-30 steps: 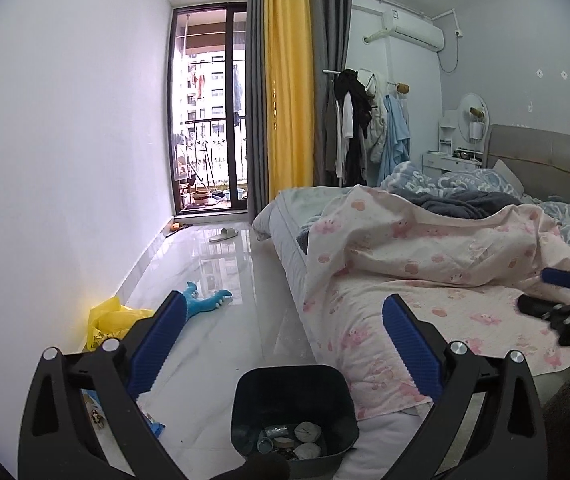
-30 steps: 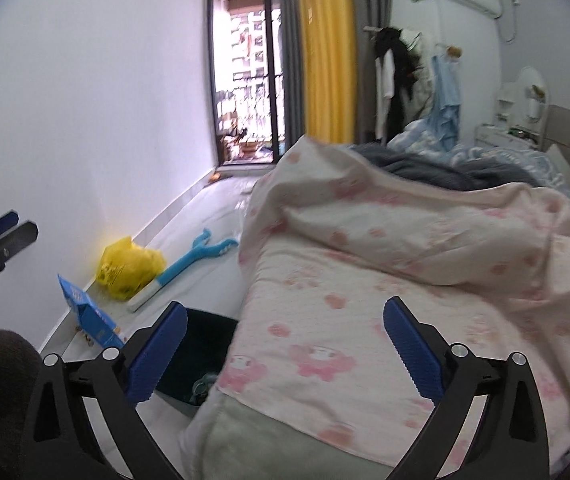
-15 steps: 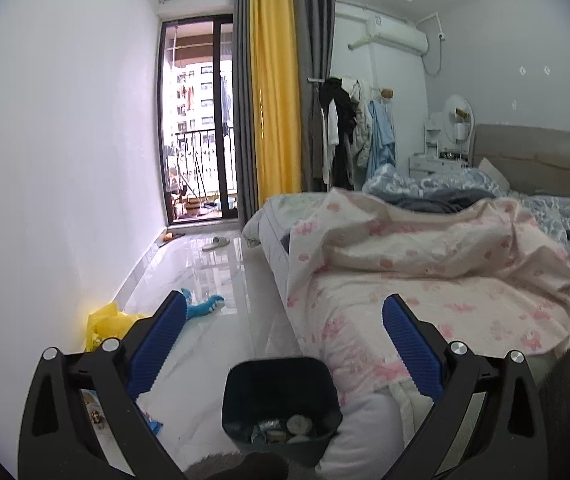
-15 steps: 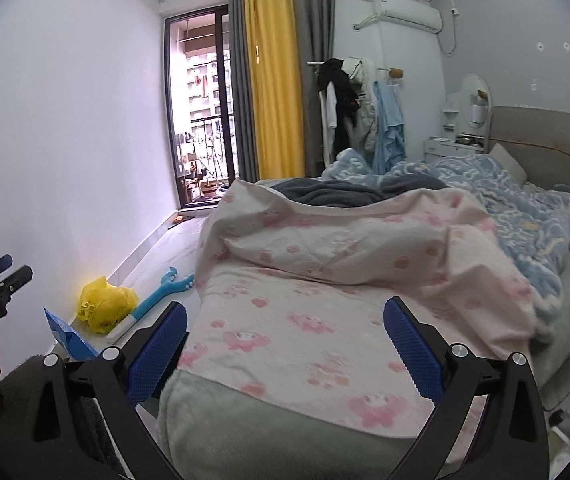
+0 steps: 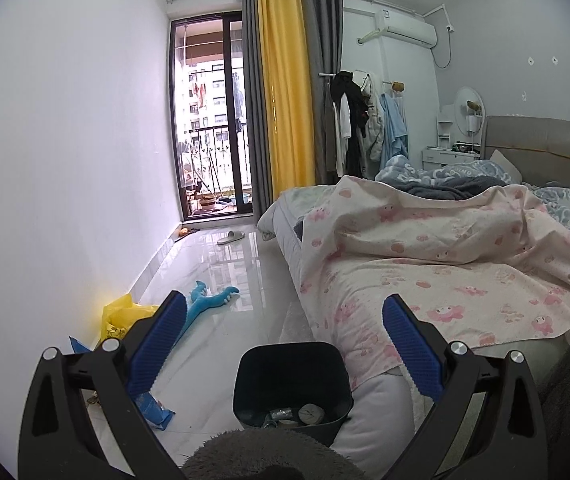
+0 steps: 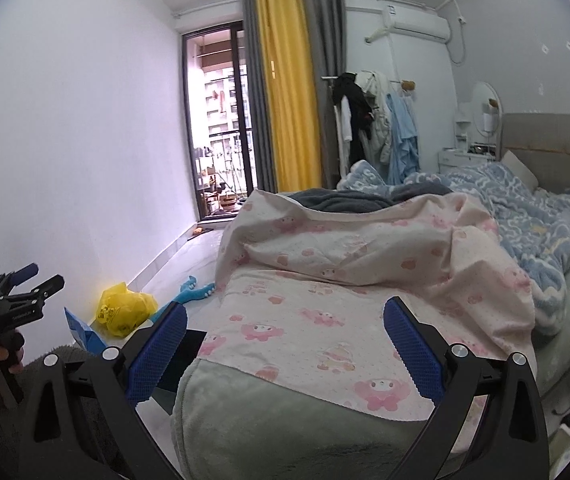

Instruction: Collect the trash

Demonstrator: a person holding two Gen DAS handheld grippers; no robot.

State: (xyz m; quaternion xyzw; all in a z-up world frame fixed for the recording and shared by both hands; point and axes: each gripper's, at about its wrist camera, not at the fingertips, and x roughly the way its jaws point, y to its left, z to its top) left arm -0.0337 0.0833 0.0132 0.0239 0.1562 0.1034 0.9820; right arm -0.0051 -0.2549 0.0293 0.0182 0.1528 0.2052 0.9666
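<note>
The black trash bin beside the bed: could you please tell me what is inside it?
The black trash bin holds a crumpled whitish wad and a crinkled silvery wrapper at the bottom. Its near wall and a fuzzy grey object in the foreground hide the rest.

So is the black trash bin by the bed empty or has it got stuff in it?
Not empty: the black trash bin stands upright and open-topped, with a few crumpled scraps lying at its bottom.
</note>
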